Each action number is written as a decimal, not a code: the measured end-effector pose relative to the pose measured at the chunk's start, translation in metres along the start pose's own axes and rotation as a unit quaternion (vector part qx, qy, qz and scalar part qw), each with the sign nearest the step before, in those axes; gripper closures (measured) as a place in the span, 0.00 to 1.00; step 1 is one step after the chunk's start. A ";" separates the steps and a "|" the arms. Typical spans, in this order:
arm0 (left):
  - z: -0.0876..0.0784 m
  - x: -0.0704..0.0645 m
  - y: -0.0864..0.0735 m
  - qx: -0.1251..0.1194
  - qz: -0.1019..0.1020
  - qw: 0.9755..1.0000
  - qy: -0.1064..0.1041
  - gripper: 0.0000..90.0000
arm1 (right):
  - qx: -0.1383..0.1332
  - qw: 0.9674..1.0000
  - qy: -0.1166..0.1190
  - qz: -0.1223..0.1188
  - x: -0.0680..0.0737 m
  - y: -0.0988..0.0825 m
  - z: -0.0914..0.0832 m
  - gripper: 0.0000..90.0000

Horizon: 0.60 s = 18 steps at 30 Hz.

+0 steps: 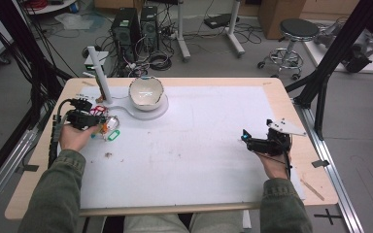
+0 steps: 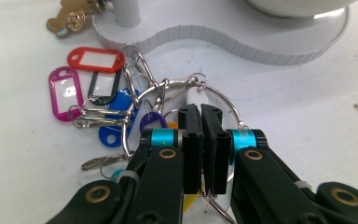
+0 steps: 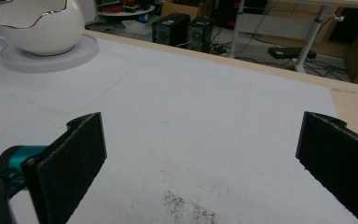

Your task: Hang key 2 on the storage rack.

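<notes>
Two grippers work over a white sheet (image 1: 189,145) that covers most of the wooden table (image 1: 315,160), leaving a bare strip of wood along the right and left edges. The middle of the sheet lies open, with wide room between the hands; only a few dark specks mark it.

The clutter sits at the far left corner: a white egg-shaped bowl (image 1: 146,93) on a flat white stand (image 1: 161,109) with an upright post (image 1: 100,73), and just in front of that stand a bunch of keys (image 2: 135,105) on linked rings with coloured tags (red, pink, black, blue, purple). In the left gripper view a small gold charm (image 2: 72,18) lies beside the post's foot.

The left gripper (image 2: 200,116) rests low over the bunch, close to the table's left edge. Its jaws stand pressed together, and a thin wire ring (image 2: 216,95) runs down between them; the pads seem to pinch that ring, though the contact itself is hard to make out behind the black jaws.

The right gripper (image 1: 246,137) sits well apart, near the right edge of the sheet, held level and pointing left. Its jaws stand wide apart with bare sheet between them.
</notes>
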State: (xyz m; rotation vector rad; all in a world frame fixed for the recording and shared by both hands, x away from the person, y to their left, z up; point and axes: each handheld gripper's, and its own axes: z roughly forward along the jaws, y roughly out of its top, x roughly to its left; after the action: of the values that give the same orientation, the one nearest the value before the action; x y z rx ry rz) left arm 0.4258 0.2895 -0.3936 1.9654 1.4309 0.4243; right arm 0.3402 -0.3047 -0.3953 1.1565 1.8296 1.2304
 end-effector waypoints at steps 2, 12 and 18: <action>-0.004 0.000 0.000 -0.006 -0.002 1.000 0.002 0.97 | 0.000 1.000 -0.001 -0.003 0.000 0.000 0.000 0.01; -0.020 0.004 0.003 -0.025 -0.012 1.000 0.004 0.97 | -0.003 1.000 -0.002 -0.002 0.000 0.000 0.000 0.01; -0.028 0.004 0.007 -0.027 -0.009 1.000 -0.002 0.97 | -0.003 1.000 -0.002 -0.001 0.000 0.000 0.000 0.01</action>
State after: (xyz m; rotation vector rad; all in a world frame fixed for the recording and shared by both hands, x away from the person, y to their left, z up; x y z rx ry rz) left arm 0.4153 0.3009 -0.3682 1.9073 1.4199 0.4456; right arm 0.3399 -0.3045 -0.3949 1.1522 1.8215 1.2310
